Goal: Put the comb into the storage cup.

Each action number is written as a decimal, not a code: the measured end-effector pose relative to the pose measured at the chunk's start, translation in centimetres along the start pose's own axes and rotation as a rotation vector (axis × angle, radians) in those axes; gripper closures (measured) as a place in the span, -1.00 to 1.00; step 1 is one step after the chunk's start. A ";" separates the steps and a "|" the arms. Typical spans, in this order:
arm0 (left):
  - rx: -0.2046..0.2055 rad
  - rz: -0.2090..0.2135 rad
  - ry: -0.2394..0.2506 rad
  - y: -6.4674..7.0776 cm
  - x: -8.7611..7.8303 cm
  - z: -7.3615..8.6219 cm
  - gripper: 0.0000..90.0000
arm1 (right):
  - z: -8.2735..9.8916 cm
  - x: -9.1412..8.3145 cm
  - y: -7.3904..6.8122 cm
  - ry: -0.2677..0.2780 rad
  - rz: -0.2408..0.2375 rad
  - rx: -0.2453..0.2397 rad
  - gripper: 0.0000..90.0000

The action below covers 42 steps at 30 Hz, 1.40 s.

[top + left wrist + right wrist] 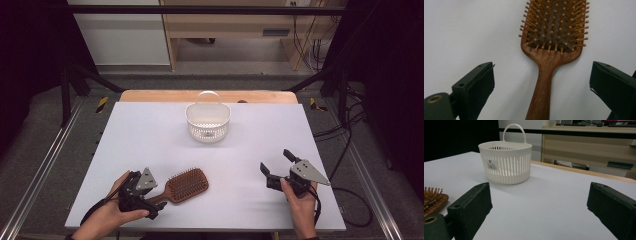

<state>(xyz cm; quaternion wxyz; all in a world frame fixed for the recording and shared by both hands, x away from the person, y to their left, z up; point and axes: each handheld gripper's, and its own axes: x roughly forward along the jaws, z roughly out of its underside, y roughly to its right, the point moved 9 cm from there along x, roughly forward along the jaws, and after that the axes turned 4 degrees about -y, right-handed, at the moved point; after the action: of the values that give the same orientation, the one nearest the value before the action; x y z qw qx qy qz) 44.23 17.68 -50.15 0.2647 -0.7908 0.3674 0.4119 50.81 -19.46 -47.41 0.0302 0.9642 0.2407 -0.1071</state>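
A wooden paddle hairbrush (186,185) lies bristles up on the white table (150,135), near the front left. Its handle points at my left gripper (152,198), which is open. In the left gripper view the handle (543,87) runs between the two wide-apart jaws of that gripper (542,73), and neither pad touches it. A white slotted basket (207,122) with a loop handle stands upright at the back middle. My right gripper (276,161) is open at the front right with nothing between its jaws. It faces the basket (505,163), and the brush's edge (432,198) shows at its left.
A wooden strip (210,95) runs along the table's far edge, with shelving and cables on the floor beyond. Metal rails (45,165) flank the table. Bare tabletop separates the basket, the brush and the right gripper.
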 end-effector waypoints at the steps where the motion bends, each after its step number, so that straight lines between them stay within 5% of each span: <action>1: 0.001 -0.002 -0.004 0.0 0.1 0.0 -0.87 | 0.0 0.0 0.0 -0.001 -0.001 0.001 -0.87; 14: 0.020 0.024 -0.051 0.2 0.4 -0.3 -0.77 | 0.1 0.1 0.0 -0.007 -0.003 0.012 -0.87; 29: 0.062 0.107 -0.181 0.1 1.8 1.0 -0.03 | 0.2 0.1 -0.1 -0.015 -0.011 0.012 -0.85; 42: 0.098 0.135 -0.233 -0.1 2.3 1.2 0.30 | 0.3 0.1 -0.1 -0.020 -0.015 0.015 -0.85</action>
<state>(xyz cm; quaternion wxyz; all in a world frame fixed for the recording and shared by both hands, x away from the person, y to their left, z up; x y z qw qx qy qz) 44.68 17.75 -52.68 0.3153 -0.6973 0.4062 0.4994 50.78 -19.39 -47.77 0.0246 0.9614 0.2469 -0.1189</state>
